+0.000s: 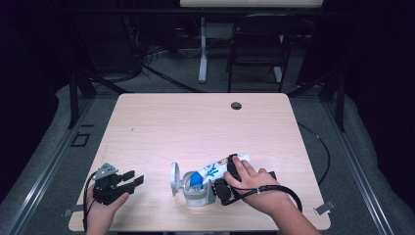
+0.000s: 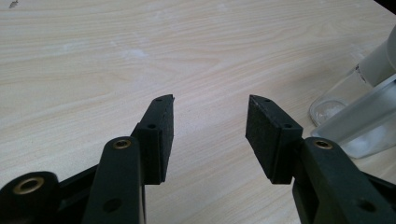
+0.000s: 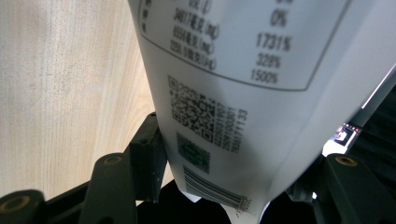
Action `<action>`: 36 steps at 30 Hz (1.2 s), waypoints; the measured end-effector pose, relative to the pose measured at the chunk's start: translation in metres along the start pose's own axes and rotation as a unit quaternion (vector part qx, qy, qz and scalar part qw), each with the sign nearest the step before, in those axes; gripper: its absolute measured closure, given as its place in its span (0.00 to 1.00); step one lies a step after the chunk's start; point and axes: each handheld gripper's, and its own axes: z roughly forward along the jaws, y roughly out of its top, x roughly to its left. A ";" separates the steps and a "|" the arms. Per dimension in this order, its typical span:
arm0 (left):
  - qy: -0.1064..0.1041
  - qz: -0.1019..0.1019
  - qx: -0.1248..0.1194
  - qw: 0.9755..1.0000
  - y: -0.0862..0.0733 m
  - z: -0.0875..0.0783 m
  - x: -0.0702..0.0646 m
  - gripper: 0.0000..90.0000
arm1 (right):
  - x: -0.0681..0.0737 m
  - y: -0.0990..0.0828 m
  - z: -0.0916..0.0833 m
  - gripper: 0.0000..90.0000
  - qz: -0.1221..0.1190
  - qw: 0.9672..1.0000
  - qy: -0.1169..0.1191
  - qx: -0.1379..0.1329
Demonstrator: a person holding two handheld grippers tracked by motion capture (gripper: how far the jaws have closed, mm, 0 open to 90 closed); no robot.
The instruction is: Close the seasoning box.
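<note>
Nearest the lens in the right gripper view stood a white packet (image 3: 243, 93), printed with a QR code and a barcode, wedged between the two black jaws of the right gripper (image 3: 229, 186); the jaws clasped it on both sides, though the right-hand jaw was largely hidden behind the packet and the print was too blurred to read. In the high view the same packet (image 1: 218, 169) lay tilted on the table (image 1: 195, 122), its lower end inside a clear lidded container (image 1: 195, 191) with the round lid swung open to the left. The person's right hand (image 1: 252, 183) covered most of the right gripper (image 1: 222, 188). The left gripper (image 1: 129, 178) rested near the table's front left corner, well apart from the packet. The left gripper view showed its jaws spread with nothing between them (image 2: 210, 130) and the container (image 2: 359, 116) cut off at the right edge.
</note>
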 end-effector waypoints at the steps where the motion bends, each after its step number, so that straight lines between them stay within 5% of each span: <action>1: 0.000 -0.001 0.000 1.000 0.000 0.000 0.000 0.58 | 0.000 0.000 0.000 0.47 0.000 1.000 0.000 0.000; 36: 0.000 -0.003 0.000 1.000 0.000 0.000 0.002 0.58 | -0.003 0.001 -0.002 0.47 -0.013 1.000 -0.002 0.009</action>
